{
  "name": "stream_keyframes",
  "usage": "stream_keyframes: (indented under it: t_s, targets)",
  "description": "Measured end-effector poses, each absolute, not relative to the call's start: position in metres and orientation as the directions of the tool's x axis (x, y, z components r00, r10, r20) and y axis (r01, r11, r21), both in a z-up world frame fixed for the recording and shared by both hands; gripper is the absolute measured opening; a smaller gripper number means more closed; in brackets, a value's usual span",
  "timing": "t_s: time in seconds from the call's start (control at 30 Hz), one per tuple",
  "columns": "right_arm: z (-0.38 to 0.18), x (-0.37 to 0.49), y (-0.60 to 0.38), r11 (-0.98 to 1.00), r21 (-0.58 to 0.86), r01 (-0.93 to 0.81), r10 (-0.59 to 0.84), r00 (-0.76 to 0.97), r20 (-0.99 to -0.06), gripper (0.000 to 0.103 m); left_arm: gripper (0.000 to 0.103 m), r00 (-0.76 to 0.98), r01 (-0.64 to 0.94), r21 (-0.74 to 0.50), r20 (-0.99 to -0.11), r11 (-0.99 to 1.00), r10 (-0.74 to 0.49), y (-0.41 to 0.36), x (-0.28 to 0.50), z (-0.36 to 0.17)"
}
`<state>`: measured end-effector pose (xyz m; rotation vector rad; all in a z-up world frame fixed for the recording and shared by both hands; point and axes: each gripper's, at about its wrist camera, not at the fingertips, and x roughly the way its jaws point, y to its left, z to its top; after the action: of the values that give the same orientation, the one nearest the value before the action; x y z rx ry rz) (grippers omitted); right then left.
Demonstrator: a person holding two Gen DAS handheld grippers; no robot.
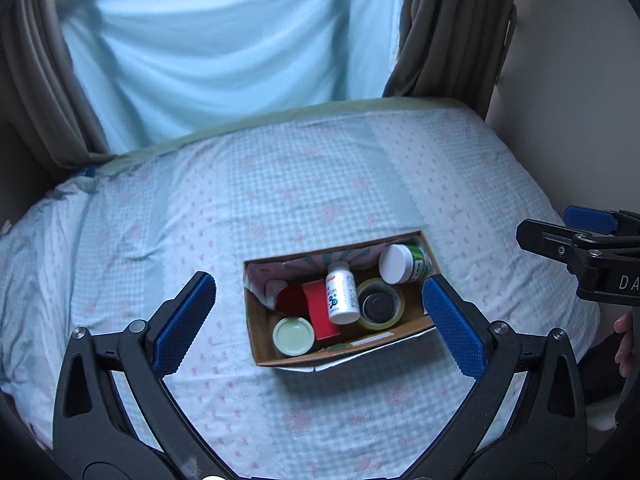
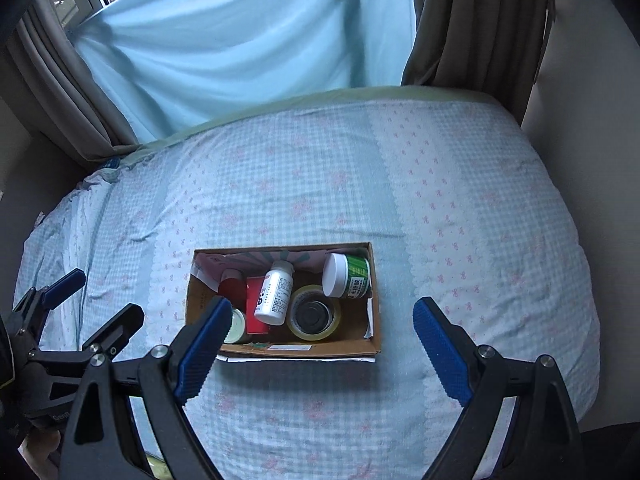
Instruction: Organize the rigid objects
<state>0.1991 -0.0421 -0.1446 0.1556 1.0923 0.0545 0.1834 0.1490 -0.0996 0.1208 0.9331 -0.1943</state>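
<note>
Left gripper (image 1: 320, 320): nearest the lens in the left wrist view, jaws spread wide and holding nothing, blue pads either side of the box, above the bedspread.
Right gripper (image 2: 316, 344): released too, fingers wide apart, empty; its left pad overlaps the box's near left corner in the right wrist view.
Cardboard box (image 1: 344, 350): open-topped, sitting on the bed between both pairs of fingers.
White bottle (image 1: 341, 294): lying tilted on the red box (image 1: 320, 312), mid-box.
Tape roll (image 1: 380, 306): flat, just right of the bottle.
Green jar (image 1: 404, 263): white lid, on its side, far right corner.
Pale green lid (image 1: 293, 336): near left corner.
Red container (image 1: 290, 298): far left, partly hidden.
Bedspread (image 1: 280, 200): checked blue with pink bows.
Blue sheet (image 1: 224, 40): hung across the window beyond.
</note>
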Motion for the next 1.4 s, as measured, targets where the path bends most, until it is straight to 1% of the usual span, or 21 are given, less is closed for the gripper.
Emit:
stream_keyframes:
  t_s: [0.13,0.27,0.4,0.53,0.6,0.67,0.8,1.0,1.4]
  targets:
    - [-0.101,0.176,-0.062,0.990,0.139,0.017,0.109,0.534,-0.838,0.090,0.103,0.646,0.190,0.029,-0.756,0.981,-0.103,0.124,0.156,-0.058]
    - [-0.065,0.151,-0.085,0.996,0.091,-0.013,0.081,0.588,-0.805,0.090,0.103,0.693,0.155,-0.034,-0.709,0.987,-0.133,0.105,0.125,-0.026]
    - [-0.040,0.125,-0.110,0.996,0.084,-0.029,0.083,0.637,-0.766,0.090,0.103,0.724,0.098,-0.062,-0.680,0.993,-0.114,0.090,0.099,-0.009]
    - [-0.030,0.105,-0.131,0.997,0.071,-0.027,0.071,0.666,-0.743,0.090,0.103,0.754,0.059,-0.058,-0.652,0.997,-0.082,0.081,0.078,0.001]
    - [-0.027,0.095,-0.137,0.999,0.029,-0.031,0.042,0.685,-0.727,0.090,0.103,0.767,0.046,-0.066,-0.636,0.997,-0.078,0.079,0.067,0.006]
    - [-0.027,0.087,-0.140,0.999,0.030,-0.043,0.052,0.694,-0.718,0.090,0.103,0.785,0.038,-0.065,-0.616,0.997,-0.070,0.076,0.056,0.010]
    - [-0.025,0.073,-0.147,0.999,0.033,-0.039,0.051,0.722,-0.690,0.090,0.103,0.818,0.024,-0.018,-0.575,1.000,-0.030,0.066,0.040,0.016]
    - [-0.023,0.065,-0.152,0.999,0.027,-0.038,0.047,0.738,-0.673,0.090,0.103,0.821,0.021,0.002,-0.571,1.000,-0.017,0.056,0.035,0.018]
    - [-0.018,0.062,-0.158,0.999,0.036,-0.032,0.048,0.755,-0.654,0.090,0.103,0.830,0.013,0.004,-0.557,1.000,-0.009,0.054,0.033,0.021]
